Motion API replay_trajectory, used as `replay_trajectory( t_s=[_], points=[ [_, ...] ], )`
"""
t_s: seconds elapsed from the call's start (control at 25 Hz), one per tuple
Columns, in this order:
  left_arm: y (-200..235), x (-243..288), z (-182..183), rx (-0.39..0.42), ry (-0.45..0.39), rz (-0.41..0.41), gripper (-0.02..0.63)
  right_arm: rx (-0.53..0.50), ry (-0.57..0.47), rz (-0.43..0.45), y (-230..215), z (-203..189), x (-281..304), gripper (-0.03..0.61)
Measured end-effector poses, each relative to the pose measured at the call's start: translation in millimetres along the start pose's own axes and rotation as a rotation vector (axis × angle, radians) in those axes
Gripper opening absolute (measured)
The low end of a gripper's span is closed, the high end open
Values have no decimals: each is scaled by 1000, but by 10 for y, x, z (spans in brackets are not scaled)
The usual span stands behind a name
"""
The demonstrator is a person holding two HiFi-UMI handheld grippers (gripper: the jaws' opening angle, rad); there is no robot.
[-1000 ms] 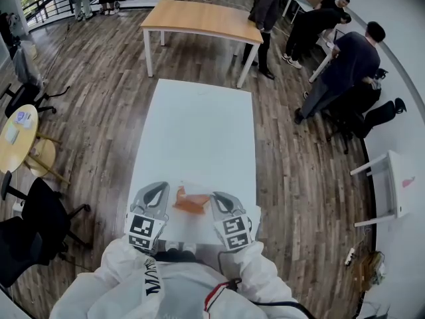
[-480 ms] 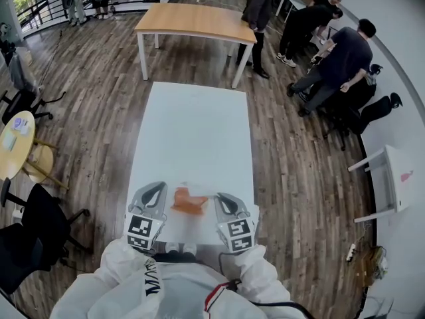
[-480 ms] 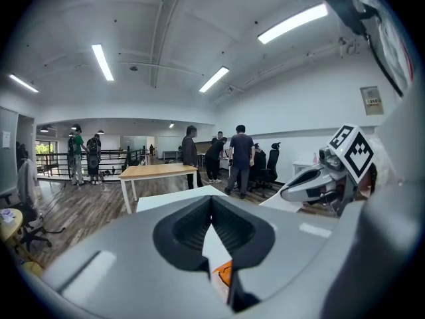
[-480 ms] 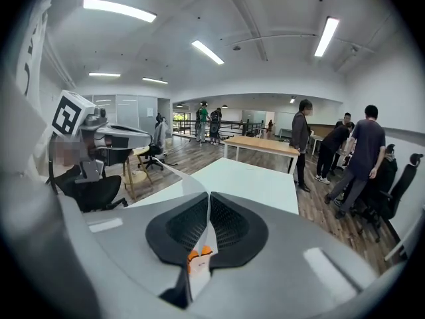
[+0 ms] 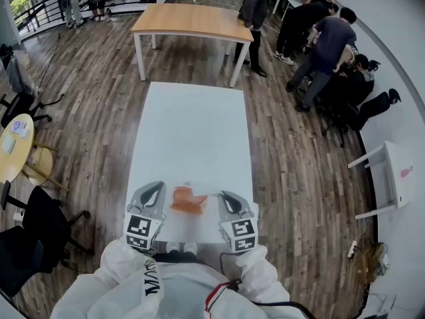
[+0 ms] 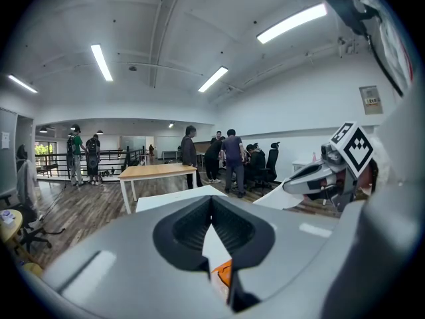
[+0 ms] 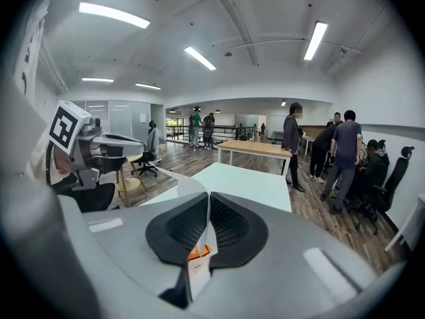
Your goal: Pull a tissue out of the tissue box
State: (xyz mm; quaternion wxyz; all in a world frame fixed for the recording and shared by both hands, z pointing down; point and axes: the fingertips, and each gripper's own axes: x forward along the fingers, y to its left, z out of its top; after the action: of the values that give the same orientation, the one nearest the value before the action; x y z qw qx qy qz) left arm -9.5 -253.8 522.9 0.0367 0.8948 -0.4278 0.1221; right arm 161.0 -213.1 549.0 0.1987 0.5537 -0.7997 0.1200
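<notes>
My right gripper has just drawn a little up and out to the right, away from the orange tissue pack. My left gripper has kept its place on the pack's other side.

The right jaws are pressed together on a tissue. In the right gripper view the white sheet stands in the seam between the pads, with the orange of the pack showing below it. From there the sheet sweeps across to the tip of my left gripper. In the left gripper view those jaws also meet at the front with a white sliver caught between them, so I read the left as pinching the other end of the same tissue.

The pack lies flat on the white table, near its close edge, between my two grippers and under the stretched sheet.

The gap between the right gripper and the pack has widened, so I take it the tissue is mostly out and being drawn taut between both hands. I can't tell whether its lower edge has fully left the pack. If not, a further lift should free it, though the light pack may ride up with the sheet.
</notes>
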Motion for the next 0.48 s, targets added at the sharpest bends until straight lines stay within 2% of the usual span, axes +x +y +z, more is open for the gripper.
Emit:
replay_trajectory(
  t_s=[0.48],
  points=[
    [36, -11, 32, -5, -1, 8, 0, 33, -43, -38, -115, 91, -94, 3]
  ],
)
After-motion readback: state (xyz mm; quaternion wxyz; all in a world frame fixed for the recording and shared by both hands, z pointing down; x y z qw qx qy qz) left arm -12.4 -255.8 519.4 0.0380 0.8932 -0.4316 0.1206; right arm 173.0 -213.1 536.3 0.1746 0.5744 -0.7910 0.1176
